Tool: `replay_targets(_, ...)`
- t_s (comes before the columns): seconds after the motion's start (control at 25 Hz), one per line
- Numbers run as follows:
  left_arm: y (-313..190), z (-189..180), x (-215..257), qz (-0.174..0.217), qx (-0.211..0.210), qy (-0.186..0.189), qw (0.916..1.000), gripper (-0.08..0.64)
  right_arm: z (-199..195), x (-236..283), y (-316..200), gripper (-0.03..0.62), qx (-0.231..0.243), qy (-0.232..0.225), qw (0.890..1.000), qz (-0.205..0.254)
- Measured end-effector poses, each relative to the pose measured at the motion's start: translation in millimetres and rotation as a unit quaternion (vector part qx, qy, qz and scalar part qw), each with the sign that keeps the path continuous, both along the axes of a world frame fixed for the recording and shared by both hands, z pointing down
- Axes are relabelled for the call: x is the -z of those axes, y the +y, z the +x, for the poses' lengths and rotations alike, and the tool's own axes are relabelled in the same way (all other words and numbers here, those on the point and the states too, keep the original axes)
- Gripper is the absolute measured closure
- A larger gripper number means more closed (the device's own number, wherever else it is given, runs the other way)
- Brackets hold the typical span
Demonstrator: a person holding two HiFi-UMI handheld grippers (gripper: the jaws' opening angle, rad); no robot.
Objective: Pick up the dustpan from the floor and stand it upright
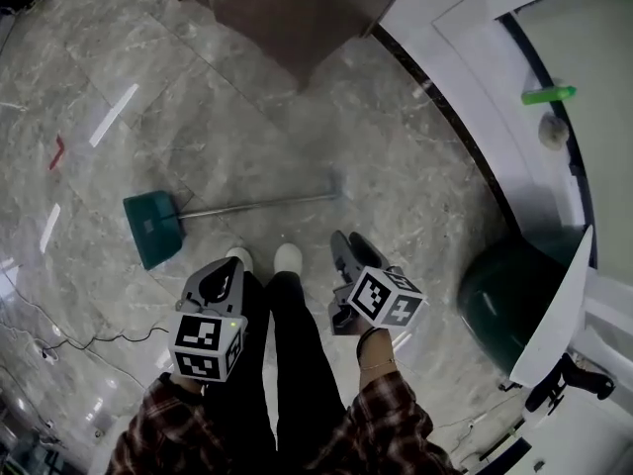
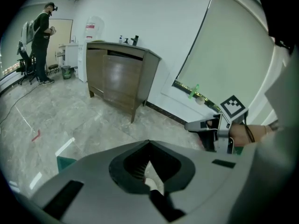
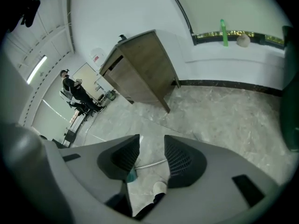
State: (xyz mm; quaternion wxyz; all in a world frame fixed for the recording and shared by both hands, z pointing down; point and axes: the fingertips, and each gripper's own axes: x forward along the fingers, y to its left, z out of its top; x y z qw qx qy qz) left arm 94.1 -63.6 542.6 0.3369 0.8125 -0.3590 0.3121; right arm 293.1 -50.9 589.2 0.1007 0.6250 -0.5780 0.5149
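The dustpan lies flat on the marble floor: a dark green pan [image 1: 153,226] with a long metal handle [image 1: 259,204] stretching to the right. Both grippers hover above the person's legs, short of the dustpan and touching nothing. My left gripper [image 1: 223,270] is shut, its jaw tips meeting with nothing between them [image 2: 148,142]; a corner of the green pan [image 2: 65,162] shows beside it. My right gripper [image 1: 348,240] stands open and empty [image 3: 152,139]; through its gap I see the handle [image 3: 152,164] and a bit of the pan [image 3: 132,174].
A wooden cabinet [image 1: 287,18] stands beyond the dustpan. A dark green bin [image 1: 504,305] sits at the right by the white wall base. A thin cable [image 1: 99,339] runs over the floor at the left. The person's white shoes [image 1: 287,257] are just below the handle. Another person [image 2: 42,41] stands far off.
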Motion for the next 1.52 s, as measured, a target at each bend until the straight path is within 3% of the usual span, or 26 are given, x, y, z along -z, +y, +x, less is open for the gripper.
replay_targets(0.16, 11.8, 16.6, -69.7, -0.016, -0.023, 0.004, 0.9996, 0.558, 27.8, -58.8, 11.5, 0.421, -0.065, -0.02, 0.998, -0.008)
replay_targets(0.48, -3.6, 39.4, -180.5, -0.011, -0.078, 0.009, 0.9969, 0.558, 45.0, -196.3, 12.1, 0.417, -0.134, -0.069, 0.988, -0.037)
replay_targets(0.8, -58.9, 23.2, -299.0, -0.007, -0.059, -0.002, 0.9982, 0.558, 49.3, -349.5, 2.3, 0.417, -0.196, -0.128, 0.968, -0.093)
replay_targets(1.16, -93.2, 15.2, -386.2, -0.027, -0.057, -0.01, 0.998, 0.558, 66.3, -460.1, -3.3, 0.417, -0.232, -0.111, 0.955, -0.151)
replay_targets(1.4, -98.7, 19.3, -414.9, -0.036, -0.065, -0.004, 0.9973, 0.558, 82.1, -513.4, -4.1, 0.417, -0.295, -0.116, 0.93, -0.188)
replay_targets(1.52, -105.0, 27.7, -418.2, -0.032, -0.07, 0.007, 0.997, 0.56, 87.9, -533.1, -0.8, 0.417, -0.332, -0.125, 0.912, -0.207)
